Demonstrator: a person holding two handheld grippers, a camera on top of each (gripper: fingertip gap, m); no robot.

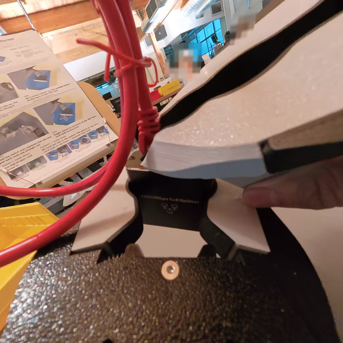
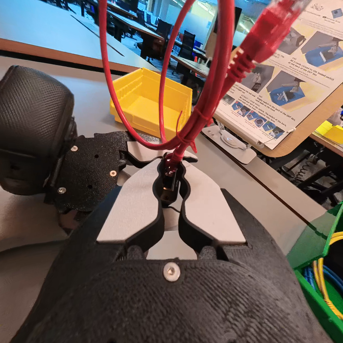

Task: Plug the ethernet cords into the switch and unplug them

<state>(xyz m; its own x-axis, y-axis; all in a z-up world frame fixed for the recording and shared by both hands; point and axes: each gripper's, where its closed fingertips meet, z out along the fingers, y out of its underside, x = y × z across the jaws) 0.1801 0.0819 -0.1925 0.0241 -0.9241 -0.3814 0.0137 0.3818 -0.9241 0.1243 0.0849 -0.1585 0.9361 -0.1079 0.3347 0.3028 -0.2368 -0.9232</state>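
Note:
My left gripper [image 1: 172, 187] is shut on the small black switch [image 1: 170, 209], which it holds by its sides above the table. In the right wrist view the switch [image 2: 169, 187] stands between my fingers with a red plug [image 2: 171, 164] seated in its top port. My right gripper [image 2: 173, 159] is closed around that red plug. From the left wrist view it comes in from the upper right [image 1: 154, 135] over the red plug [image 1: 148, 122]. The red cord [image 2: 200, 104] is a tied bundle looping upward. Its free plug [image 2: 269, 37] hangs at the top right.
An empty yellow bin [image 2: 148, 104] sits on the grey table [image 2: 232, 176] behind the switch. An instruction sheet on a stand [image 2: 287, 83] is at the right. A green bin [image 2: 315, 246] with yellow and blue cords is at the near right. A person's finger [image 1: 297, 185] shows beside my right gripper.

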